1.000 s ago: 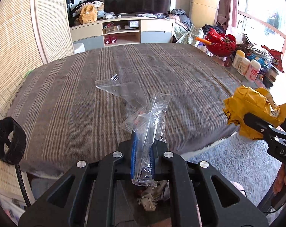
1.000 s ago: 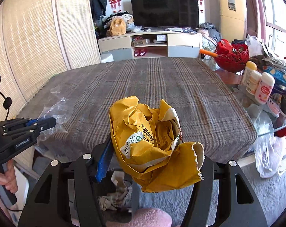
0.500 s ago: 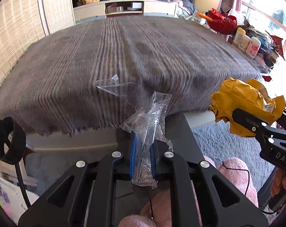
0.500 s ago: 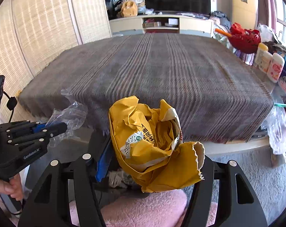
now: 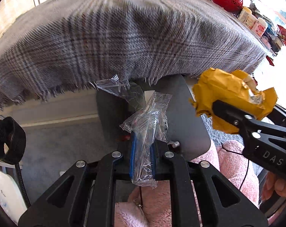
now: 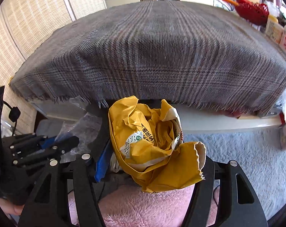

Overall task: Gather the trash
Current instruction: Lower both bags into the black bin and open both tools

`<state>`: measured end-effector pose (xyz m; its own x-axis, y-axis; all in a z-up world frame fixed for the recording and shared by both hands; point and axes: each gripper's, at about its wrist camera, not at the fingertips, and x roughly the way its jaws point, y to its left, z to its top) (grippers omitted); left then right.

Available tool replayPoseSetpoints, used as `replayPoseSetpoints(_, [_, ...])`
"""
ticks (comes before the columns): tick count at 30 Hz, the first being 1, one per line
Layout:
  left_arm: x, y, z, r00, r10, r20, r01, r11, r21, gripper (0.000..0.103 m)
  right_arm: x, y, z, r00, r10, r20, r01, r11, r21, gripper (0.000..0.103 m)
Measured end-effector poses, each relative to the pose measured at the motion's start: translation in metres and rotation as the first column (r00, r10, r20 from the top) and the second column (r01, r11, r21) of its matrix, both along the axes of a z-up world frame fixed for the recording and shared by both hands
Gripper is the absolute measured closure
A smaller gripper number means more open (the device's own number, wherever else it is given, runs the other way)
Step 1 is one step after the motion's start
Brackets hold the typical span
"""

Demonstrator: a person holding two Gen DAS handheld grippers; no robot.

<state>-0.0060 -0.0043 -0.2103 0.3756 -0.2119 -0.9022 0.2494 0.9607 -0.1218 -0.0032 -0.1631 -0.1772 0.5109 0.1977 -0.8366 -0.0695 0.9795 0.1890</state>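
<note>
Between the left jaws: a crumpled clear plastic wrapper (image 5: 145, 126), pinched by the blue pads (image 5: 133, 157); the left gripper (image 5: 143, 158) is closed on it almost completely, and most of the film stands up free above the tips.
Between the right jaws: a crushed yellow paper mailer (image 6: 154, 143) with a printed label, filling the gap of the right gripper (image 6: 152, 162); one blue pad (image 6: 102, 162) shows against its left side, the other is hidden behind the paper, so the jaws are spread wide and clamped on the bulky wad.
Relation of the two: the grippers are side by side, near each other but apart; neither piece of trash touches the other.
Around them: both point steeply down, off the near edge of the table, whose grey plaid cloth (image 6: 152, 56) hangs with a frayed fringe above and behind the trash.
Below: a dark bin-like shape (image 5: 180, 117) under the table edge, with pink fleece (image 5: 235, 162) nearer the cameras; what lies inside the dark shape cannot be made out.
Table top: no loose trash shows on the visible part of the cloth; a red basket (image 5: 228, 0) and bottles (image 5: 256, 25) stand off at the right end.
Step in hand: carrying, judged from both loads being gripped and aimed low beside the table.
Next move calls for: bringing each load over the receptacle's mouth before letting go; the light film may cling to the pads, and the mailer needs a wide release.
</note>
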Motion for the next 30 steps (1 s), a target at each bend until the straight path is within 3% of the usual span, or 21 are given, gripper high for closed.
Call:
replayPoseSetpoints(6, [0.007, 0.003, -0.012, 0.999, -0.004, -0.052, 0.003, 1.0, -0.03, 0.089, 0.011, -0.003, -0.015, 0.999, -0.012, -0.042, 0.014, 0.998, 0.058, 0.037])
replayPoseSetpoints(20, [0.014, 0.006, -0.01, 0.997, -0.015, -0.072, 0.011, 0.999, -0.045, 0.053, 0.031, 0.003, -0.012, 0.999, -0.02, -0.046, 0.024, 0.995, 0.097, 0.023])
replayPoseSetpoints(24, [0.02, 0.007, -0.002, 0.998, -0.013, -0.067, 0.01, 0.999, -0.043, 0.048, 0.034, 0.0, -0.006, 0.999, -0.033, -0.027, 0.035, 0.994, 0.099, 0.013])
replayPoseSetpoints(26, [0.022, 0.008, 0.002, 0.998, -0.011, -0.06, 0.008, 0.999, -0.037, 0.039, 0.034, -0.001, -0.002, 0.999, -0.035, -0.019, 0.037, 0.995, 0.091, 0.013])
replayPoseSetpoints(28, [0.021, 0.01, 0.007, 0.999, -0.008, -0.043, 0.006, 1.0, -0.028, 0.022, 0.033, -0.002, 0.001, 0.999, -0.042, -0.009, 0.042, 0.996, 0.076, 0.008])
replayPoseSetpoints(30, [0.02, 0.011, 0.013, 1.0, -0.007, -0.024, 0.007, 1.0, -0.017, 0.016, 0.032, -0.005, 0.005, 0.999, -0.051, 0.001, 0.051, 0.997, 0.06, 0.004])
